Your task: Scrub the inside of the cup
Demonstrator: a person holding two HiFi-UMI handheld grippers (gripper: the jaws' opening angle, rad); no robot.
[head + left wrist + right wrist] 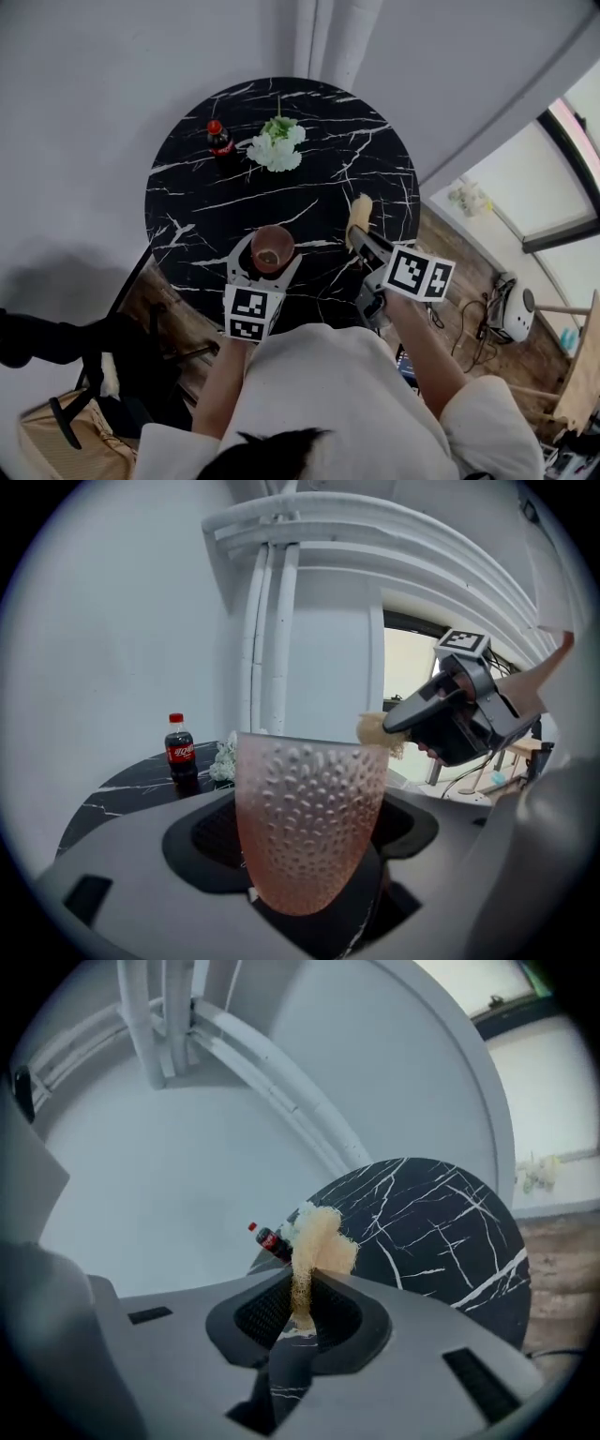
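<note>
Gripping a pink dimpled cup (pixel 309 808) by its lower sides, the left hand-held gripper (pixel 269 265) holds it upright with its mouth facing up, close to the near edge of the round black marble tabletop (pixel 187 206). Whether the base rests on the tabletop cannot be told. From the head view the cup's inside looks brownish-pink with a paler patch at the bottom, too small to identify.

The right hand-held gripper (pixel 302 1307) has its jaws pinched narrow on a tan fibrous scrubber (pixel 319 1237), whose tuft sticks out past the tips. It hangs over the tabletop's right side, beside the cup and apart from its rim.

A cola bottle (pixel 220 142) and a bunch of white flowers (pixel 277 145) stand near the far edge, with a broad stretch of marble between them and the cup.
</note>
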